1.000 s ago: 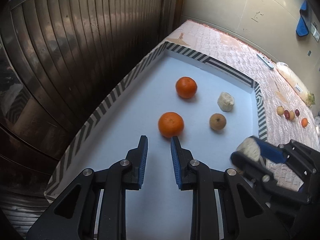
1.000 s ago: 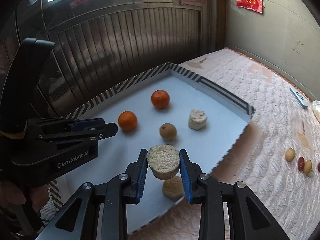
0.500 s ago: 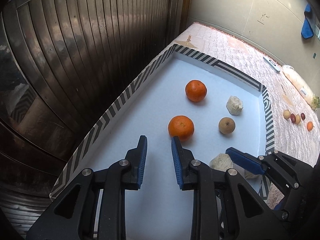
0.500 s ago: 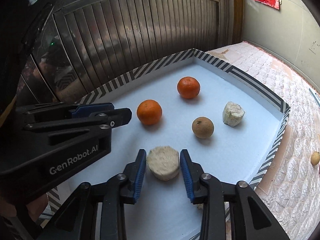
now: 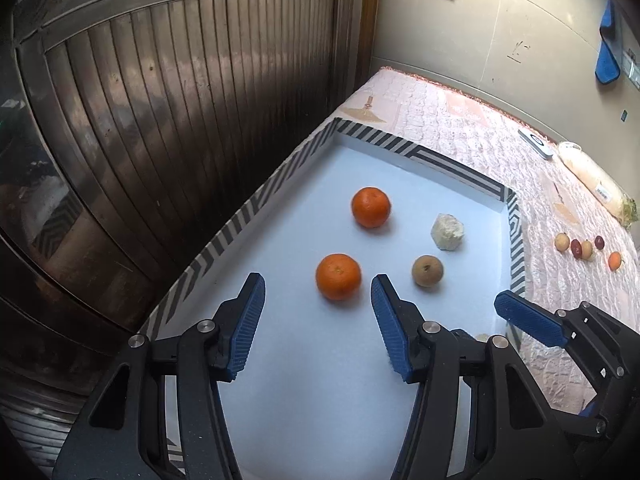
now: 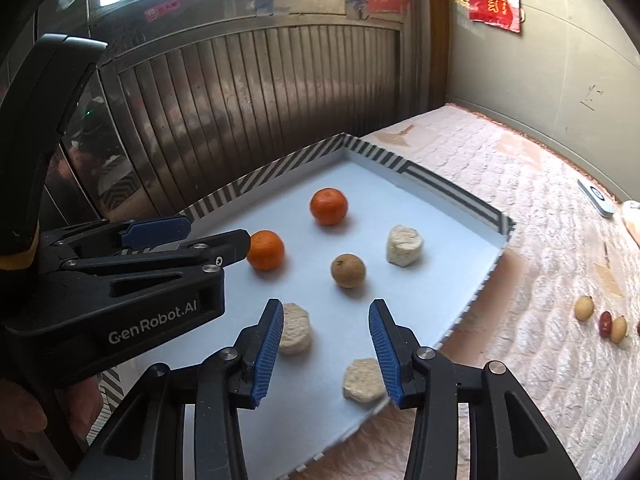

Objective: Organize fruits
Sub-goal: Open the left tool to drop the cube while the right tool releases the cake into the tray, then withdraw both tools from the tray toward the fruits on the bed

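Hovering low over the near end of the white tray (image 6: 404, 196), the right gripper (image 6: 326, 344) has its blue pads spread wide and holds nothing. A pale rough chunk (image 6: 295, 334) lies on the tray floor just beside the left pad, partly hidden by it; whether they touch cannot be told. A second pale chunk (image 6: 362, 380) sits near the tray's front edge, close against the right pad.

The left gripper (image 5: 318, 322) is also spread and empty, hovering over the tray with the near orange (image 5: 338, 276) framed just past its fingertips.

Mid-tray: brown round fruit (image 6: 348, 271). Beyond it, a third pale chunk (image 6: 405, 246), then the far orange (image 6: 329, 206) towards the back corner. Everything in the tray stands apart, nothing stacked.

Off the tray, on the quilted cover (image 6: 520, 264), a small row of loose fruits (image 6: 600, 322) lies well to the right.

Judgement: the step in hand looks like clearing away from a set-down. To do it well, lift the right gripper straight up and back with pads kept wide, so neither chunk gets nudged or dragged; the front chunk lies near the edge and could tip out. Keep the two tools apart, since they are crowded here. The loose row outside looks like the next pickup for the right side.
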Available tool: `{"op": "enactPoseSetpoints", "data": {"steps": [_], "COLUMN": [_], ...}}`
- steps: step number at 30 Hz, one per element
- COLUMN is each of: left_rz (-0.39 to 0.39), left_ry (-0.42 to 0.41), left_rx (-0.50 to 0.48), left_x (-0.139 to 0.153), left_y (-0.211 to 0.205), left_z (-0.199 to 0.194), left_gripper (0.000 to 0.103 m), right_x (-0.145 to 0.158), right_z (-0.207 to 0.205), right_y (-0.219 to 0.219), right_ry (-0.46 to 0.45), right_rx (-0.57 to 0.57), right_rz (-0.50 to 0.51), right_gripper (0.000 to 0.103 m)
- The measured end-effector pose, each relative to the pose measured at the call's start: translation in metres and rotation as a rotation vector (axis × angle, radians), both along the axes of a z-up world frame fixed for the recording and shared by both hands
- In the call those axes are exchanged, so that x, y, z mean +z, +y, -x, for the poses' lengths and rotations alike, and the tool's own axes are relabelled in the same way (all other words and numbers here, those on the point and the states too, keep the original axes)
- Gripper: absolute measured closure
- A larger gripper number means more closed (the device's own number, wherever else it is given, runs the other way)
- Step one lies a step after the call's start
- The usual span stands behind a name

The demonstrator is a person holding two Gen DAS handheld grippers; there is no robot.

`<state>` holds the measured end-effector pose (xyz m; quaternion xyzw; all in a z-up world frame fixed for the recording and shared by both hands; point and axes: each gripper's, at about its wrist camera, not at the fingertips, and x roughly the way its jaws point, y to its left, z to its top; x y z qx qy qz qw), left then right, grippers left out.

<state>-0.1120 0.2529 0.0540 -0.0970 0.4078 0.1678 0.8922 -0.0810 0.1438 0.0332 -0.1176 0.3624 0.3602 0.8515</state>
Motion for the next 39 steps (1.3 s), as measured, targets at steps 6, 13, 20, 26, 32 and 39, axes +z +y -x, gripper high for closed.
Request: {"op": "enactPoseSetpoints", "data": {"steps": [6,13,20,26,32,39], "left_rz": [-0.006,-0.006,-0.012,0.002,0.06,0.084], "left_ry": [-0.007,-0.012,-0.001,0.027,0.081,0.142], "left_rx": [-0.047,-0.127,-0.21,-0.276,-0.355,-0.399], "left_x": [0.005,0.009,0.01,0.009,0.004,-0.006], "left_y": [-0.026,-0.064,-0.105,-0.139,-0.17,-0.204], "left_z": [-0.01,-0.026,-0.043,-0.059,-0.086,-0.124], "left_gripper": [0.047,0.047,0.047,0.047,0.047,0.047], "right_x": [0.003,0.002,0.004,0.003,-0.005,-0.008], "right_z": [-0.005,-0.014,-0.023,-0.032,-0.045,-0.055], "right_y": [-0.024,-0.066,-0.119,-0.168,-0.222,-0.268], "right_ry": [-0.018,-0.001,0.008,0.018,0.047,0.061], "right_rx": [-0.054,-0.146,-0.255,-0.342,-0.436,-0.52], "right_rz": [0.001,-0.012,-0.03,-0.025,-0.02,-0.056], "right_gripper": [0.058,0.057,0.057,0.057,0.057,0.057]}}
